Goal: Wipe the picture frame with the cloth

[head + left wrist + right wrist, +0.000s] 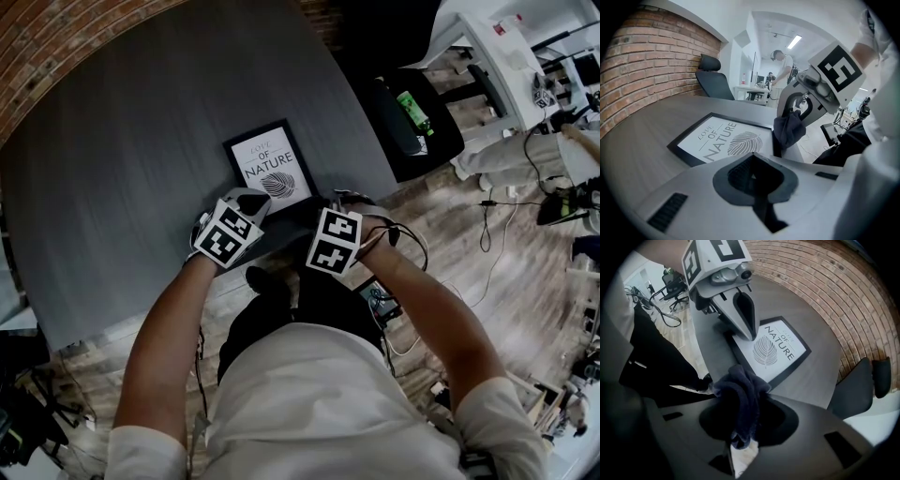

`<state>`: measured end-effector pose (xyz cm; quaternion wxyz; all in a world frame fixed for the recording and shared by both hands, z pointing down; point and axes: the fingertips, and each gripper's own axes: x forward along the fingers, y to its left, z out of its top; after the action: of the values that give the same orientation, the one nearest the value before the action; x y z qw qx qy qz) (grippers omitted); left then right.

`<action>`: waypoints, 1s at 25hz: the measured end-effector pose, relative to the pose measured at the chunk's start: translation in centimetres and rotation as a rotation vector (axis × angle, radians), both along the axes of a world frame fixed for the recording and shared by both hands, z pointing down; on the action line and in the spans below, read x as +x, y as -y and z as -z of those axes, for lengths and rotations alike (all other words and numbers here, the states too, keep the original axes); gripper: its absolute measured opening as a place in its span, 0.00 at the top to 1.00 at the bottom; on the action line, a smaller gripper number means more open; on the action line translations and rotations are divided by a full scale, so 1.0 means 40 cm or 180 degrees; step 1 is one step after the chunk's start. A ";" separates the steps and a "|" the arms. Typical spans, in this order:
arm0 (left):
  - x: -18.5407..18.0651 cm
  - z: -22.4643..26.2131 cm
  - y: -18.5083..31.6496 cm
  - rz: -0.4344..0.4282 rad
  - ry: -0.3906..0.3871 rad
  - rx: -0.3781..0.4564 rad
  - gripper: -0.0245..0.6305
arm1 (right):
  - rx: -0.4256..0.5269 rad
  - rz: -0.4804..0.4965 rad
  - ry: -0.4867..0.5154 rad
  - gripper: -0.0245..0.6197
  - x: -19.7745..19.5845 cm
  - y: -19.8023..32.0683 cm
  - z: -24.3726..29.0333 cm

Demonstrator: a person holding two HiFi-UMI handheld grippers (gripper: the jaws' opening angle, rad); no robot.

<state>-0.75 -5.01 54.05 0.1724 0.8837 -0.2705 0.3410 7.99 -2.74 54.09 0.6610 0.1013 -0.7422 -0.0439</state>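
Note:
The black picture frame [272, 172] with its white "NATURE" leaf print lies flat on the dark grey table [122, 169], just beyond both grippers. My right gripper [341, 201] is shut on a dark blue cloth [740, 394], which bunches up out of its jaws over the table's near edge, close to the picture frame's [776, 350] near corner. The left gripper view shows that cloth [789, 131] hanging beside the frame [719, 140]. My left gripper [246, 201] is shut and holds nothing. Its tip [749, 336] hovers at the frame's near edge.
A black office chair [412, 122] with a green bottle [412, 111] on it stands at the table's far right corner. A brick wall [642, 61] runs along the table's far left side. A person [780, 70] stands at desks in the background. Cables lie on the wooden floor [487, 234].

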 end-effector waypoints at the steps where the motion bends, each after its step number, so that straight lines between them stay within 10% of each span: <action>1: 0.000 0.000 0.000 -0.0005 0.0005 0.0002 0.95 | 0.0010 -0.0010 -0.0016 0.80 0.008 0.005 0.000; 25: 0.000 0.000 0.001 0.0006 0.0073 0.0148 0.95 | 0.0217 -0.0092 -0.0294 0.80 0.157 0.128 0.012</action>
<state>-0.76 -5.04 54.04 0.1489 0.8832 -0.2811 0.3446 14.28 -7.85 53.59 0.6913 0.1323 -0.7074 -0.0643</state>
